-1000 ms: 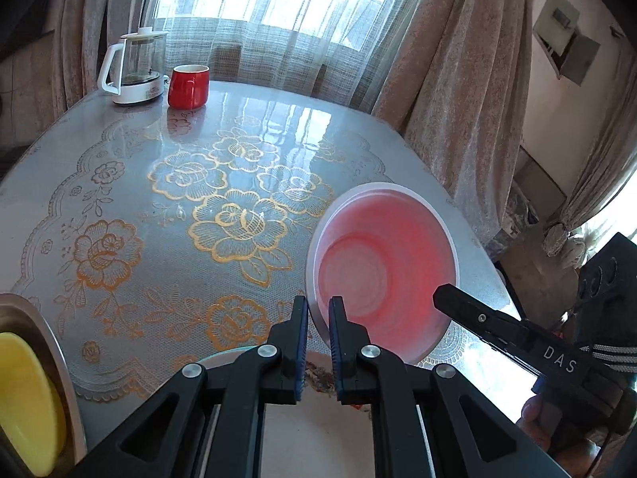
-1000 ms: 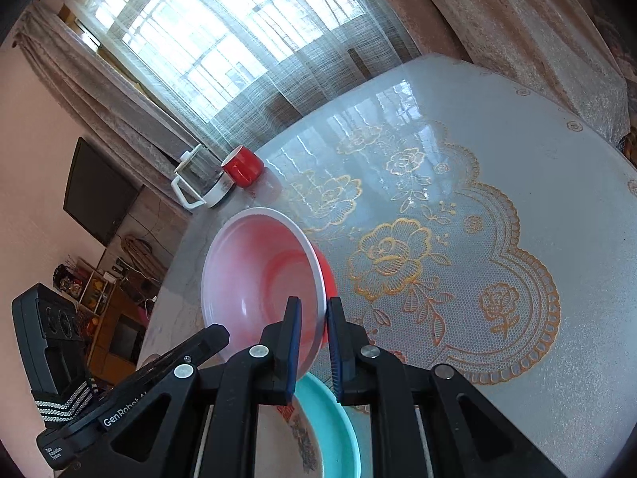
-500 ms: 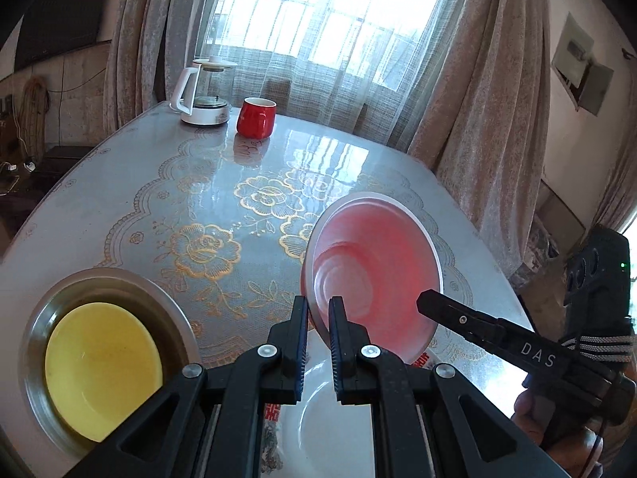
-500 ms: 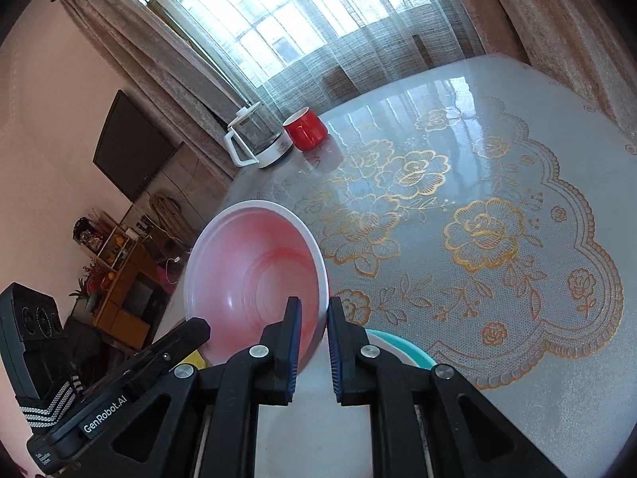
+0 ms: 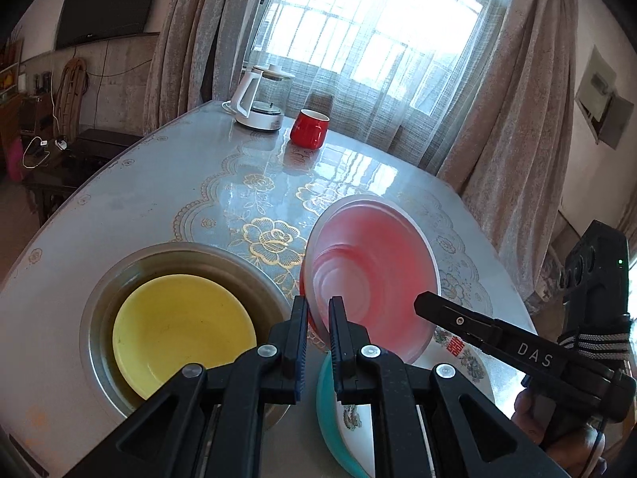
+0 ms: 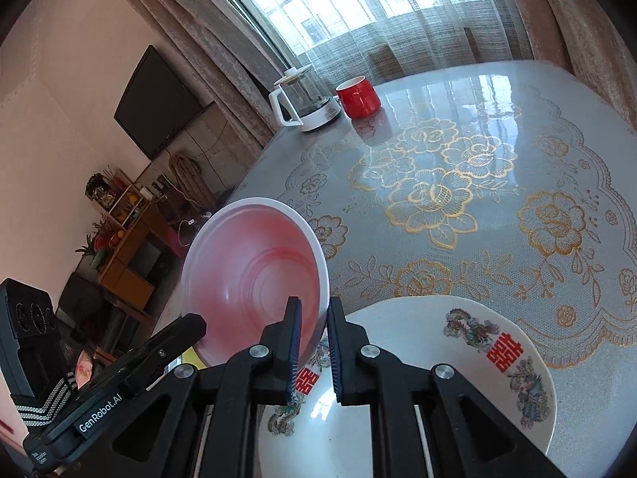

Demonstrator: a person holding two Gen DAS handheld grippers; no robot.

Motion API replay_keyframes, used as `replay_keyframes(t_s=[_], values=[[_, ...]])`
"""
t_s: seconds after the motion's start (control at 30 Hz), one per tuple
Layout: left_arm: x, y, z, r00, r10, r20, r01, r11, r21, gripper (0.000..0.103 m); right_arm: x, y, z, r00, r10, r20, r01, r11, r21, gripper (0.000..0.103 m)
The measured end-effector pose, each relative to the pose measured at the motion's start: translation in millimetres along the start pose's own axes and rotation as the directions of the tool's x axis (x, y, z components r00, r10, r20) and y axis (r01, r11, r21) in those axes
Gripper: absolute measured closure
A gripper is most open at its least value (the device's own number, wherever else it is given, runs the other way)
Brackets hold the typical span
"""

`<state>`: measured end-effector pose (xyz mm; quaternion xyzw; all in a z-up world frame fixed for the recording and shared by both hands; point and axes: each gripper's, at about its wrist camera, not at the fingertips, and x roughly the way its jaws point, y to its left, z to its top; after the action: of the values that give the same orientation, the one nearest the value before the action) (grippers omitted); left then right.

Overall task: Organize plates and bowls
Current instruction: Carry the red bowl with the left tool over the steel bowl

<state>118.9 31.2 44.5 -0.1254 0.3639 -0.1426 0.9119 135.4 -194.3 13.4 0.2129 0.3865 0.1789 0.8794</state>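
Above the table, both grippers, left gripper (image 5: 318, 318) and right gripper (image 6: 314, 330), pinch opposite rims of the pink plastic bowl (image 5: 370, 275), which should travel level toward the yellow plate (image 5: 183, 326) at nine o'clock.

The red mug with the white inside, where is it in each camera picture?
Left wrist view: the red ceramic mug stands far back on the table, upper middle, just right of the white glass kettle.
Right wrist view: the mug is upper middle, again just right of the kettle.
Shared landmark: the kettle before the curtained window.
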Motion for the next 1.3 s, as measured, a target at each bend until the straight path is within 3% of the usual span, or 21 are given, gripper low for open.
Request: replay_keyframes(t_s=[0.37, 0.63, 0.97, 1.3], values=[[-29.5, 49.5, -7.6, 0.999, 0.029, 0.028, -0.027, 0.996, -0.091, 0.093, 20.4, 45.9, -7.6, 0.998, 0.032, -0.062, -0.037, 0.995, -0.090, 0.090], [-53.7, 89.4, -9.4, 0.996, 0.071, 0.056, -0.060, 0.984, -0.169, 0.093, 42.0, 86.0, -13.0, 0.987, 0.098, -0.127, -0.116, 0.983, -0.140, 0.090], [-43.6, 119.7, -21.3, 0.995, 0.096, 0.007, -0.092, 0.967, -0.236, 0.093, 80.6, 93.6, -32.8, 0.968, 0.082, -0.239, -0.116, 0.985, -0.130, 0.090], [-21.6, 128.8, -23.1, 0.993, 0.102, -0.053, -0.112, 0.963, -0.244, 0.093, 97.7, 89.6, -36.2, 0.960, 0.051, -0.274, -0.088, 0.988, -0.125, 0.090]])
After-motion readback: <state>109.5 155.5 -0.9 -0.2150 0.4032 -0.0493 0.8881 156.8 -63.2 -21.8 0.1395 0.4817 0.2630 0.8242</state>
